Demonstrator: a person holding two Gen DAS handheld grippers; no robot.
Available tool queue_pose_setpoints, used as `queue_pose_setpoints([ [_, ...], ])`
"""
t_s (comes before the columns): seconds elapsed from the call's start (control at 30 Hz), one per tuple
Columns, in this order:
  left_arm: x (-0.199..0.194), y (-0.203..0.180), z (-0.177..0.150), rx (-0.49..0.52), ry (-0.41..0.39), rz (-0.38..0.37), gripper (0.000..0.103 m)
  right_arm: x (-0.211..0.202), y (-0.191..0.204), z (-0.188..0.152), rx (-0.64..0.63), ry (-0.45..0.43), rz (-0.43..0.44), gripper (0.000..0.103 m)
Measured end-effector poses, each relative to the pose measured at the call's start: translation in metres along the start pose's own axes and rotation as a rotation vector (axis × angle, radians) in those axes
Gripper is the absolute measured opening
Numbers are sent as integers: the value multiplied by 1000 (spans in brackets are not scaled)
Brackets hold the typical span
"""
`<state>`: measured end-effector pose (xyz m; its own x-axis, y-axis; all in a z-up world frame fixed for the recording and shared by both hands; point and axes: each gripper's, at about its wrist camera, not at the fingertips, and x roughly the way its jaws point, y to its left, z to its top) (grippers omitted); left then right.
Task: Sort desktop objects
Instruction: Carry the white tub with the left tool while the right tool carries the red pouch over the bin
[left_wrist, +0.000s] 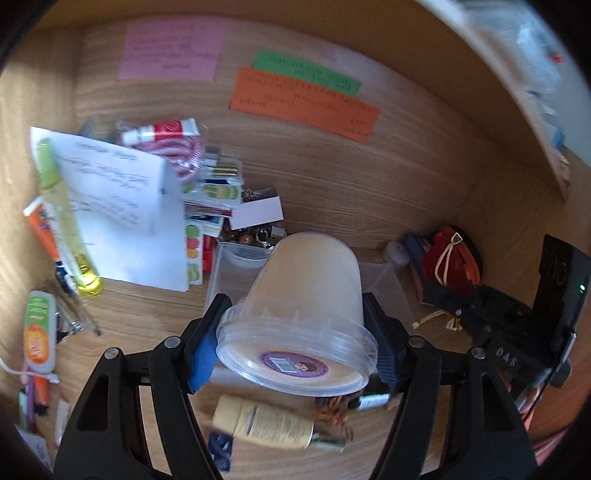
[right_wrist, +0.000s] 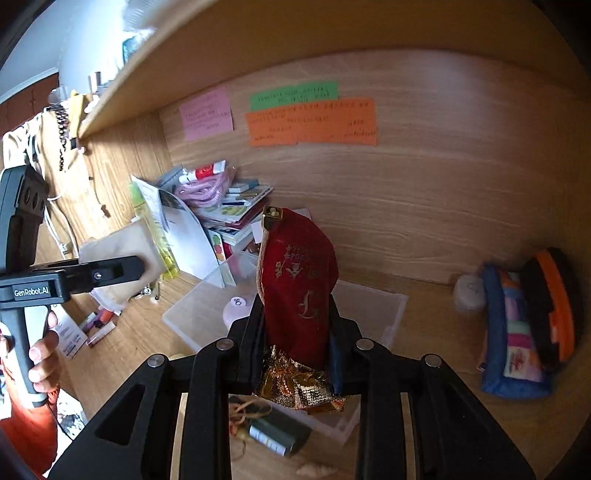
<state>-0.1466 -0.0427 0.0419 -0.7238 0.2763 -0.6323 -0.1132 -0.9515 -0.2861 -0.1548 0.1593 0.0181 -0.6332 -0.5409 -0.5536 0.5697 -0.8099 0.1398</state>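
L hand-held gripper clamps clear tub, R hand-held gripper clamps red pouch, clear bin below

Black gripper linkages, silver screws, blue pads, orange sleeve

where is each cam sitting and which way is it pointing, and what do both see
Left wrist: on the left gripper, looking along its fingers down at the cluttered desk and back wall; its jaws clamp a clear plastic tub; the right gripper shows at right.
Right wrist: on the right gripper, facing the same wall; jaws pinch a red pouch; the left gripper and hand show at left.
Shared: orange note, clear tray.
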Motion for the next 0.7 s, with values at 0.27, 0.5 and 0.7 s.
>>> queue_pose_setpoints([
  [0.27, 79, -12, 13, -15, 112, 44, 69, 51, -23, 2, 47, 78, 45, 25],
  [0.5, 135, -18, 2, -19, 215, 94, 69, 86, -38, -18, 69, 196, 16, 25],
  [0.7, 155, -33, -5, 6, 246, 144, 69, 94, -42, -26, 51, 225, -26, 26],
])
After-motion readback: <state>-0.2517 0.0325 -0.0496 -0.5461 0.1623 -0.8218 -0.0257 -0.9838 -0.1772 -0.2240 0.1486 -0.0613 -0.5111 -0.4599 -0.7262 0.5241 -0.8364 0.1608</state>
